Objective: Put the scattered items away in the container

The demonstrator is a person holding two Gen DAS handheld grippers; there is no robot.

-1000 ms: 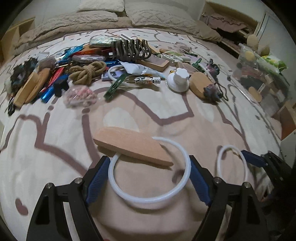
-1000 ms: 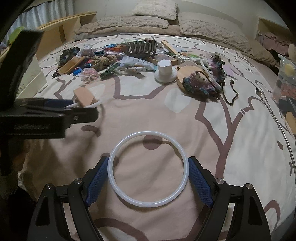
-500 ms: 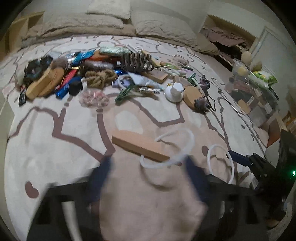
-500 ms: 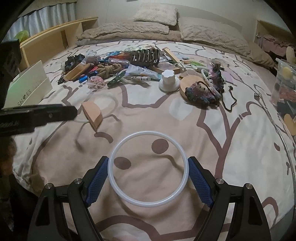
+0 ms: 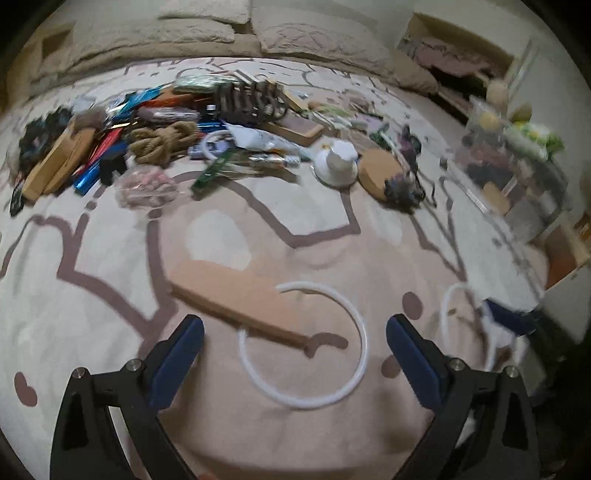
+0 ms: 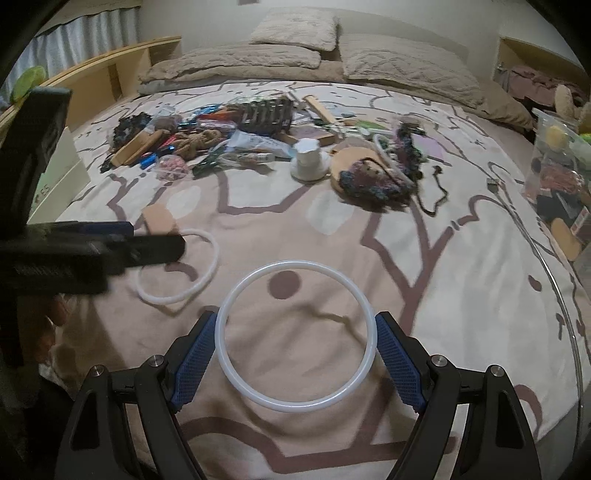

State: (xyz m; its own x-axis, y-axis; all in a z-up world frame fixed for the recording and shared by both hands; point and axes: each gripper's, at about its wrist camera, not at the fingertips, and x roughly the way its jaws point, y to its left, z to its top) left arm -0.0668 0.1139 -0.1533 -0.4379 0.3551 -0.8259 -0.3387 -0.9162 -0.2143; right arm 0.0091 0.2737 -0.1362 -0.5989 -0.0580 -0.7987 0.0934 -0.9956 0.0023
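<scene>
My left gripper (image 5: 294,326) stands open wide over the patterned bedspread, pads clear of everything. Between its fingers a white ring (image 5: 364,343) lies flat, its far left part under a tan wooden block (image 5: 236,295). My right gripper (image 6: 295,328) is shut on a second white ring (image 6: 295,263), with both blue pads against the ring's sides just above the bed. In the right wrist view the left gripper (image 6: 110,243) shows as a dark shape over the loose ring (image 6: 213,264) and the block (image 6: 159,219). A clear container (image 5: 517,166) stands off the bed's right edge.
A pile lies across the middle of the bed: a rope coil (image 5: 162,142), a white cap (image 5: 338,162), a cork disc (image 5: 378,171), dark yarn (image 6: 369,177) and coloured packets. Pillows (image 6: 295,26) line the headboard. A wooden shelf (image 6: 110,74) runs along the left side.
The left gripper's jaws have spread and let go of the white ring, which now lies on the bed under the block's end. The right gripper still holds its ring in place.
</scene>
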